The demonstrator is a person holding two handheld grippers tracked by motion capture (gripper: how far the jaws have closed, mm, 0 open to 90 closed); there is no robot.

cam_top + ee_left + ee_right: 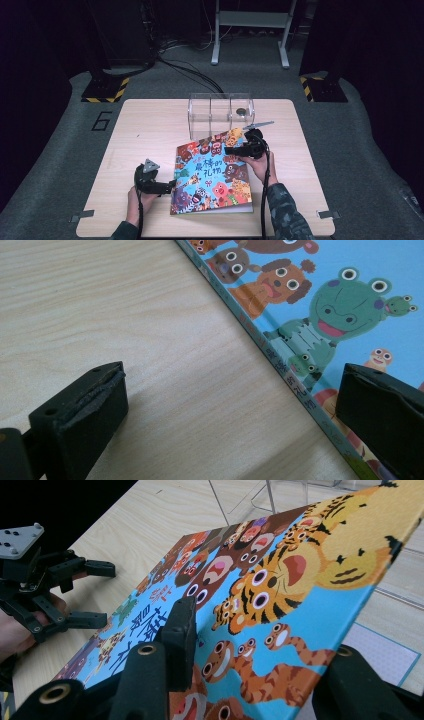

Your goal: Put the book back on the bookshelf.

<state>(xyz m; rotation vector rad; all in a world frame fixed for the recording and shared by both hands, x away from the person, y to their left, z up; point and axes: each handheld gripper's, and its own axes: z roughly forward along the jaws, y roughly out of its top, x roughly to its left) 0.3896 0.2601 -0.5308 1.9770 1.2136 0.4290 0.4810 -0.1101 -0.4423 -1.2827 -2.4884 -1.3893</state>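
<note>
- Black jaws of the right gripper (250, 645) clamp the front cover of the colourful animal picture book (212, 170), lifting it from the pale wooden table (140, 130).
- Left gripper (225, 405) gapes wide, empty, beside the spine.
- Opening appears underway; next, swing the cover leftward.

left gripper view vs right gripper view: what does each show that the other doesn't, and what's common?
Left gripper view alone: the book's spine edge lying flat on the table, and the left gripper's open jaws up close, one over the cover. Right gripper view alone: the front cover lifted with the right gripper clamped on its edge, a white inner page, the clear box. Both: picture book and wooden table.
</note>
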